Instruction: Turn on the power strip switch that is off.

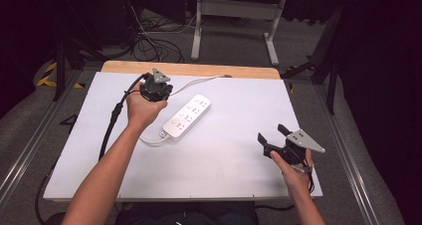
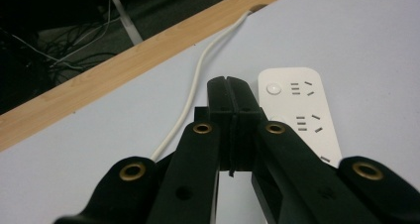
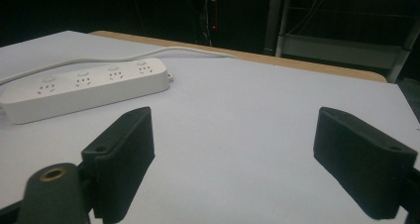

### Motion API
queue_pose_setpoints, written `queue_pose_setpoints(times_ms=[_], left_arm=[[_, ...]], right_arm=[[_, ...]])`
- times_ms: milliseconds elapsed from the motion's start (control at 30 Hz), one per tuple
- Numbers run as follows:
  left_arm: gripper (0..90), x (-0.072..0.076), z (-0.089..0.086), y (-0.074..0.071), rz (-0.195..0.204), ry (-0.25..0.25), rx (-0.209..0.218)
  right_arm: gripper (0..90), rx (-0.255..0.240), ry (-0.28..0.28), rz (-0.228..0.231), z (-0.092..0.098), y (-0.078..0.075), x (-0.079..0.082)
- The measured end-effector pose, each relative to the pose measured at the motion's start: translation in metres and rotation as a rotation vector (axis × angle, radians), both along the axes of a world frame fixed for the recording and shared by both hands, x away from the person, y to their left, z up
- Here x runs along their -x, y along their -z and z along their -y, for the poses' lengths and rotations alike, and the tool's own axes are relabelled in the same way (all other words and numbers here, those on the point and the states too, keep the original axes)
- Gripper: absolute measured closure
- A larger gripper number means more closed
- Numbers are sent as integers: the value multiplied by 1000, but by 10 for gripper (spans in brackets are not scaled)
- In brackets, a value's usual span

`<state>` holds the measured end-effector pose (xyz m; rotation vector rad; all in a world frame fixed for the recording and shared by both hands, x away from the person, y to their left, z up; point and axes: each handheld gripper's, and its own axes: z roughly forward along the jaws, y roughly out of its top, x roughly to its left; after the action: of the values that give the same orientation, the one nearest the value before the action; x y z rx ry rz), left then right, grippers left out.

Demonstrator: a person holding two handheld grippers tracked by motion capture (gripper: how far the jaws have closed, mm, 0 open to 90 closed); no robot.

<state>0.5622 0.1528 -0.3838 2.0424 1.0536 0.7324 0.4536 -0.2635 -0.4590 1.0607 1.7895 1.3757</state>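
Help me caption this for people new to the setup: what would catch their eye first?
Most striking is the white power strip lying diagonally mid-table on the white tabletop, its cord running to the far wooden edge. The left gripper, jaws pressed together, sits just left of the strip's far end. The right gripper is near the table's front right corner, jaws wide apart and empty.

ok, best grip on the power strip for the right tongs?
Across the narrow width of the power strip, mid-body, coming from above. It lies flat and long on the table, with parallel sides. The right tongs stand open; the cord leaves its near end, so avoid that end.
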Motion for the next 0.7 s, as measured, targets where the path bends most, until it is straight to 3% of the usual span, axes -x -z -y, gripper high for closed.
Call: queue_pose_setpoints(times_ms=[300, 567, 700], left_arm=[[900, -14, 23, 18, -66, 45, -41], [900, -24, 29, 22, -102, 67, -53], [900, -30, 39, 30, -141, 70, -72]], right_arm=[[166, 5, 4, -7, 1, 0, -1], [169, 8, -3, -16, 1, 1, 0], [169, 1, -3, -15, 1, 0, 1]])
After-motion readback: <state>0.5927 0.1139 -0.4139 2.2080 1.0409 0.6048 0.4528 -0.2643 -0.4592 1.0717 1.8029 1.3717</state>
